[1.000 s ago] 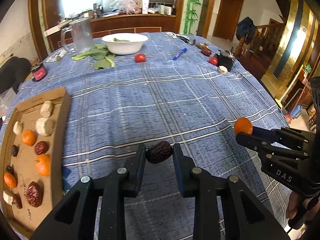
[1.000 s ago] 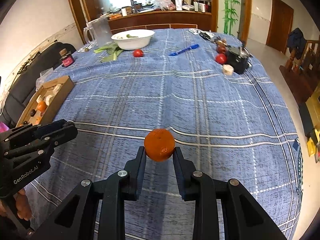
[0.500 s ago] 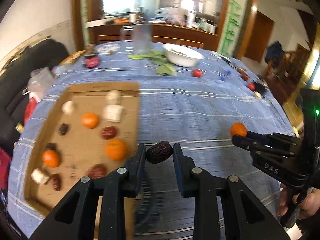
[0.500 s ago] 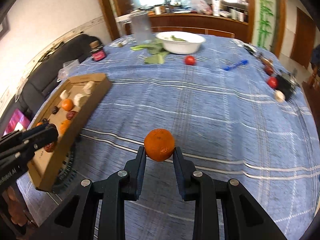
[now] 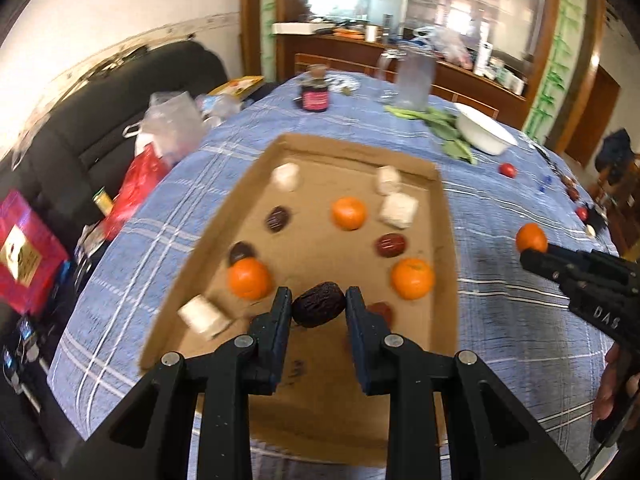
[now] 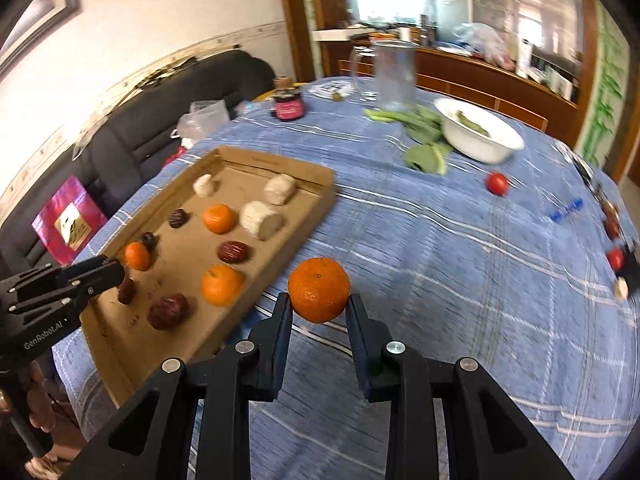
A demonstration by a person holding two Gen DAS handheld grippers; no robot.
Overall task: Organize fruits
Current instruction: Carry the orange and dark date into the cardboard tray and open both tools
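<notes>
My left gripper (image 5: 319, 305) is shut on a dark wrinkled date (image 5: 319, 309) and hovers over the near part of the cardboard tray (image 5: 446, 216). The tray holds several oranges, dates and pale chunks in loose rows. My right gripper (image 6: 319, 307) is shut on an orange (image 6: 319, 295) above the blue checked cloth, just right of the tray (image 6: 316, 196). In the left wrist view the right gripper (image 5: 534, 250) with its orange (image 5: 531, 238) shows at the right. The left gripper's fingers (image 6: 100, 274) show over the tray's left side in the right wrist view.
A white bowl (image 6: 478, 136), green leaves (image 6: 424, 148), a clear jug (image 6: 394, 76) and a dark jar (image 6: 288, 106) stand at the far side. Red tomatoes (image 6: 497, 183) lie on the cloth. A black sofa (image 5: 100, 120) with bags sits left of the table.
Both grippers swung left across the table with their fruit still held. The left one now hangs over the tray; the right one has come up beside the tray's right edge.
</notes>
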